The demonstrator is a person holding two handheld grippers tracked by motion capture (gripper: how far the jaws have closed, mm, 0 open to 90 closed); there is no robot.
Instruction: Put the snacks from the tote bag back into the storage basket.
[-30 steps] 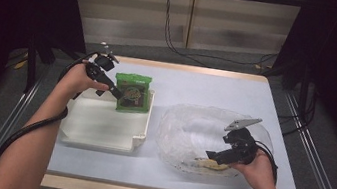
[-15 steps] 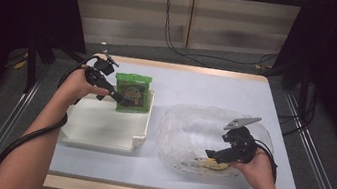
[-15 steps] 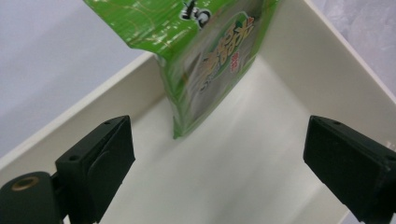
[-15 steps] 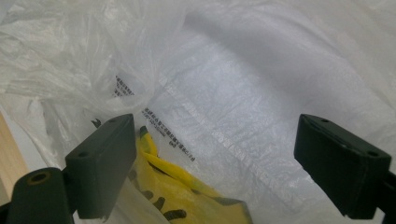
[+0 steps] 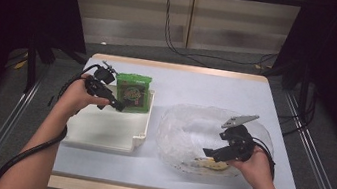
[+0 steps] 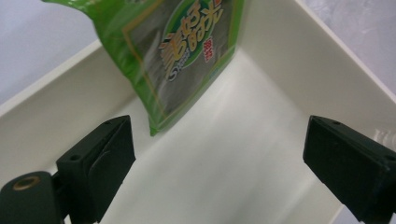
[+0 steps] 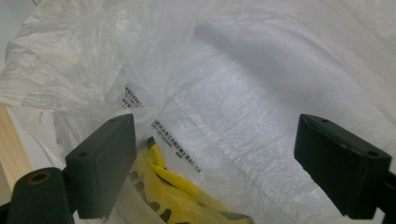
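While both claws gape, the green packet (image 6: 187, 60) bears yellow Japanese lettering.

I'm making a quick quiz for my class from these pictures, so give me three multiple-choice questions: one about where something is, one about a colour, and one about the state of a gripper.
1. Where does the green packet stand?
A. at the far end of the white tray
B. inside the plastic bag
C. on the floor

2. What colour is the fruit in the clear plastic bag?
A. red
B. yellow
C. purple

3. How does the left gripper stand?
A. shut on the packet
B. shut on the tray's rim
C. open, holding nothing

Answers: 1 A, the packet leans at the tray's far wall. 2 B, a yellow banana with dark spots lies in the bag, by the right gripper. 3 C, its jaws stand wide apart, short of the packet.
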